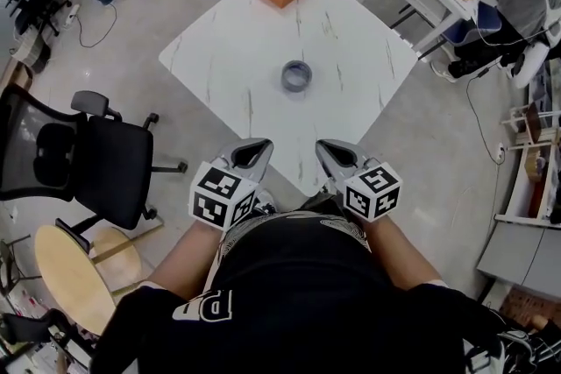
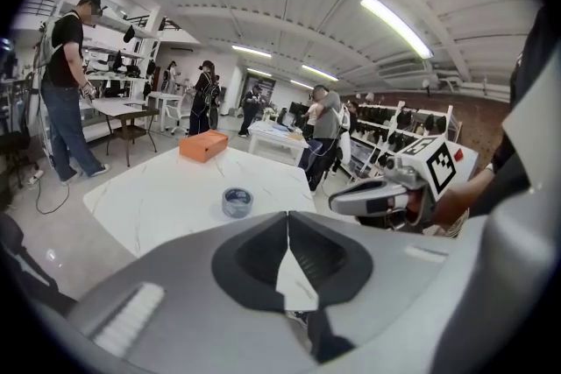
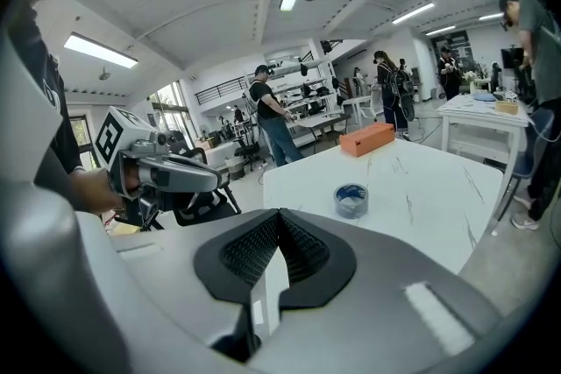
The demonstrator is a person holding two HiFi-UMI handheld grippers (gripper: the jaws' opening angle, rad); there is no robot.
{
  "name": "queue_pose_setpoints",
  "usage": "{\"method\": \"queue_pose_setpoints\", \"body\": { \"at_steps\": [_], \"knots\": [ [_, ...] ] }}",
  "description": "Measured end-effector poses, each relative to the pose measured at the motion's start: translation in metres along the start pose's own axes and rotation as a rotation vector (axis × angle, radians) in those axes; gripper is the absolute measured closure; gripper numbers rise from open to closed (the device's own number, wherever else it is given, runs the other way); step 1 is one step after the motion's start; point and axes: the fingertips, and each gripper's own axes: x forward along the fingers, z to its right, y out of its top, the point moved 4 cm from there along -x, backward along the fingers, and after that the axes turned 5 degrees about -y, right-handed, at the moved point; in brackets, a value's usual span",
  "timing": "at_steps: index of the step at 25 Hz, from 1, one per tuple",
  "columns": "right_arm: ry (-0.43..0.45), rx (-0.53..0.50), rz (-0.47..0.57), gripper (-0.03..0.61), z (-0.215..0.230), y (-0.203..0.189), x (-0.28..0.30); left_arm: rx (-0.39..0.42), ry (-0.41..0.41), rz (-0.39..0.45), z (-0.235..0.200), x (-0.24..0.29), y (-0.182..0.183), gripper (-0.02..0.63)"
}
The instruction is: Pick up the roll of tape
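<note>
Left gripper [image 1: 250, 155] and right gripper [image 1: 337, 158] have fingers pinched together, empty, with the roll of tape [image 1: 296, 75] well ahead on the worktop [image 1: 228, 48], likely light, rigid and best pinched across its wall.

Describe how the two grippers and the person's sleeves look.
The left gripper and right gripper are alike: grey, tapering shells with black-lined fingers, each carrying a white cube printed with black square markers. The person wears a black short-sleeved shirt with white print.
</note>
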Motion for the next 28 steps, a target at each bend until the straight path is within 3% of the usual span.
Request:
{"method": "queue_pose_setpoints", "body": {
  "at_steps": [12,28],
  "knots": [
    [0.125,-0.063,-0.041,0.580,0.038,0.012,0.011,-0.061,0.129,0.018,0.008,0.025,0.009,0.554],
    [0.203,-0.069,-0.039,0.580,0.062,0.014,0.011,-0.086,0.180,0.021,0.032,0.049,0.016,0.554]
  ]
}}
